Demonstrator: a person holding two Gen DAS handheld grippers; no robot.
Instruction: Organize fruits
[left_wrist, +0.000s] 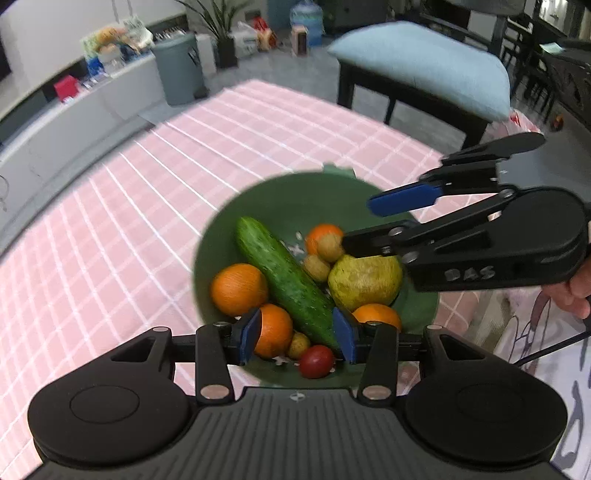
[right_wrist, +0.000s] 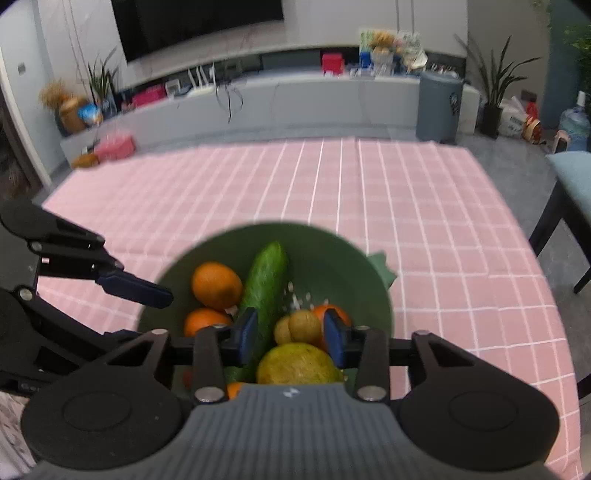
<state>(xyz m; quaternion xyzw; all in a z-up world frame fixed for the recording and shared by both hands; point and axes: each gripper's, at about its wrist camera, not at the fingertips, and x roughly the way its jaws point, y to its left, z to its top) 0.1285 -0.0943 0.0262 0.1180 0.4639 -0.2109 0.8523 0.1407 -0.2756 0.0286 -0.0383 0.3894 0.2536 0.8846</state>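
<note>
Only from the left wrist did we see the small red fruit (left_wrist: 316, 361) at the near rim of the green bowl (left_wrist: 273, 201) and a hand (left_wrist: 574, 291) gripping the right gripper (left_wrist: 364, 225). The bowl sat on the pink checked cloth (left_wrist: 110, 236) holding a cucumber (left_wrist: 284, 280), several oranges (left_wrist: 239, 289), a yellow-green fruit (left_wrist: 364, 281) and small tan fruits, perhaps longans (left_wrist: 330, 248). Both grippers hung above it, jaws apart and empty; the left gripper (left_wrist: 298, 336) hid part of the fruit

A green bowl (left_wrist: 266, 199) on the counter (left_wrist: 147, 206) holds a long cucumber (left_wrist: 284, 280) lying diagonally among oranges (left_wrist: 239, 288), a yellow-green pear (left_wrist: 364, 280) and small fruits.
</note>
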